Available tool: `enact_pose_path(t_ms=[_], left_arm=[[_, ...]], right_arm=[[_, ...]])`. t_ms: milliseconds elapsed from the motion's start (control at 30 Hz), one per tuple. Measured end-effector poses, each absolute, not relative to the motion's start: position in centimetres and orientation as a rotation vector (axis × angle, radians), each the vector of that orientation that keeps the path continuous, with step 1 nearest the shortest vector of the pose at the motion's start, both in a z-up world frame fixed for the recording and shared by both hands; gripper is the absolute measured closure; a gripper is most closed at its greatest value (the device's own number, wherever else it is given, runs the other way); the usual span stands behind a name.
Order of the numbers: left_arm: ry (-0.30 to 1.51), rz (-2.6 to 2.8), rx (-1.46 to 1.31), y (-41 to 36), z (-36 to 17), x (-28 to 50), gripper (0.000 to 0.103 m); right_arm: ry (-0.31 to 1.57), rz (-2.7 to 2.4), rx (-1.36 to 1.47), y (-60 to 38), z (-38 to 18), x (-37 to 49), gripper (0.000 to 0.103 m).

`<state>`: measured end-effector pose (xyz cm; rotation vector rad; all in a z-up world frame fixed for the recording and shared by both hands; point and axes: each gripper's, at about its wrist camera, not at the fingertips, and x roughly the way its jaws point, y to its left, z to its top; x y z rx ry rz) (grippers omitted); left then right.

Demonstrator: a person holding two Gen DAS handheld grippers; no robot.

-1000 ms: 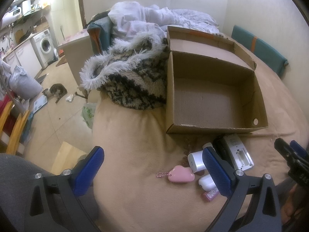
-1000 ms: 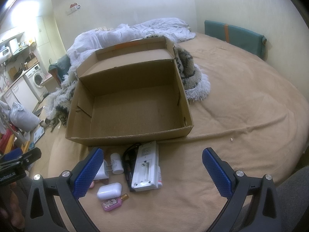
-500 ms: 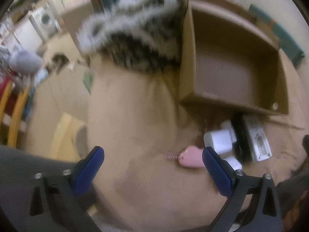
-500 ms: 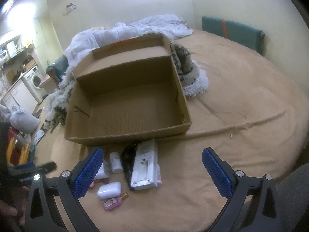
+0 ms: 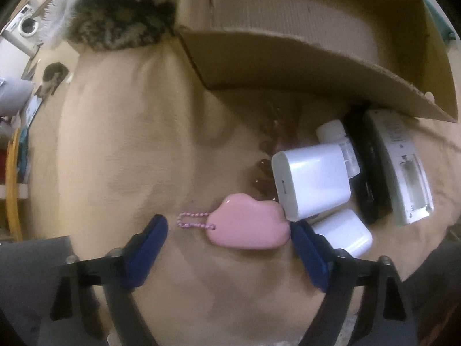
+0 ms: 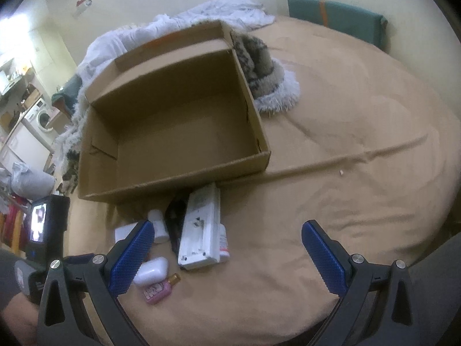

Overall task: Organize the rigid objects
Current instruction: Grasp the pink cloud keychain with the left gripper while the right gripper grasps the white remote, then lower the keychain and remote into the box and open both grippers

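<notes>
A pink cloud-shaped keychain (image 5: 249, 223) lies on the tan bedsheet, just ahead of and between the open fingers of my left gripper (image 5: 230, 248). Beside it lie a white charger block (image 5: 311, 181), a white case (image 5: 343, 233), a small white bottle (image 5: 331, 129), a black item (image 5: 368, 173) and a white remote (image 5: 400, 167). The empty cardboard box (image 6: 173, 127) stands behind them. My right gripper (image 6: 227, 259) is open and empty above the sheet, right of the remote (image 6: 201, 230), white case (image 6: 151, 271) and pink bottle (image 6: 158, 288).
A furry patterned blanket (image 5: 115, 20) and white bedding (image 6: 178, 23) lie behind the box. A teal cushion (image 6: 337, 20) leans on the wall. The bed edge drops to the floor at the left, where a cat (image 5: 52, 77) sits.
My left gripper has moved forward and down, close to the pink keychain, which now lies between its fingers. My right gripper has barely moved.
</notes>
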<state>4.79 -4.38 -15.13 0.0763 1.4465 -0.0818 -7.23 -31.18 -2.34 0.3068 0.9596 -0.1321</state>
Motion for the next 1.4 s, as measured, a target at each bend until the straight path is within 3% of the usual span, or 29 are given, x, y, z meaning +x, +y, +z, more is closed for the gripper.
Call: enact_pose_path(t_ms=[33,200,500,567,833,967,1067,1400], left_arm=[[1.451,-0.088,0.062,-4.3,-15.5,4.7,0.037],[1.468,-0.111,0.047,-4.5,-15.7,5.4,0.052],[1.407,-0.081,-0.003,-2.7,-12.8,4.2,0.052],[1.356,-0.053,0.014,-2.6,-11.4,3.7,0.052],[1.292,-0.004,-0.013,-1.0,-8.2,4.4,0.052],[1.310,-0.010,-0.034,-1.3,-8.5,4.7,0.052],[1.307,-0.018,-0.030,-1.7,-8.4,4.3,0.052],[1.294,0.013,0.013,-1.3,-9.1,4.0,0.052]], right_arm=[[0.967,-0.134,0.307,-31.2,-2.5,-7.2,0.000],[0.995,-0.120,0.311,-31.2,-3.0,-6.6,0.000],[1.129,0.006,0.307,-30.0,-5.1,-3.3,0.000],[1.173,0.041,0.272,-28.9,-5.9,-1.9,0.016],[1.275,0.044,0.090,-25.1,-9.9,1.3,0.024],[1.301,0.015,0.042,-24.7,-11.4,1.4,0.049],[1.281,0.004,0.049,-24.8,-11.1,1.0,0.054],[1.212,0.046,0.141,-24.9,-8.2,-2.1,0.055]])
